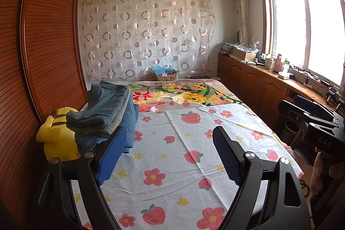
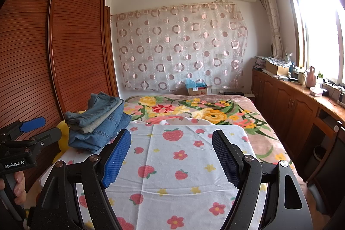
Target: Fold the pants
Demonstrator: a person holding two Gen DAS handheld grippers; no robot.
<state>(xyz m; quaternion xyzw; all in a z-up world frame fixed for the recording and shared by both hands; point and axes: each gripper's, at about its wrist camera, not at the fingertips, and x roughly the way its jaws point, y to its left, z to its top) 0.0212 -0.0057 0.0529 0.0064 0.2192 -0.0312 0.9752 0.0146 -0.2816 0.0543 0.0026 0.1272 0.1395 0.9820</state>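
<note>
A stack of folded denim pants (image 1: 105,113) lies at the left edge of the bed, also in the right wrist view (image 2: 99,122). My left gripper (image 1: 172,154) is open and empty above the strawberry-print sheet (image 1: 172,156), to the right of the stack. My right gripper (image 2: 171,156) is open and empty above the same sheet (image 2: 172,165). The left gripper's blue-tipped body shows at the left edge of the right wrist view (image 2: 25,139). The right gripper's black body shows at the right edge of the left wrist view (image 1: 319,128).
A yellow plush toy (image 1: 56,135) sits against the wooden wardrobe (image 1: 43,47) beside the stack. A floral blanket (image 1: 194,94) covers the far half of the bed. A wooden cabinet counter (image 1: 269,79) with clutter runs under the window on the right.
</note>
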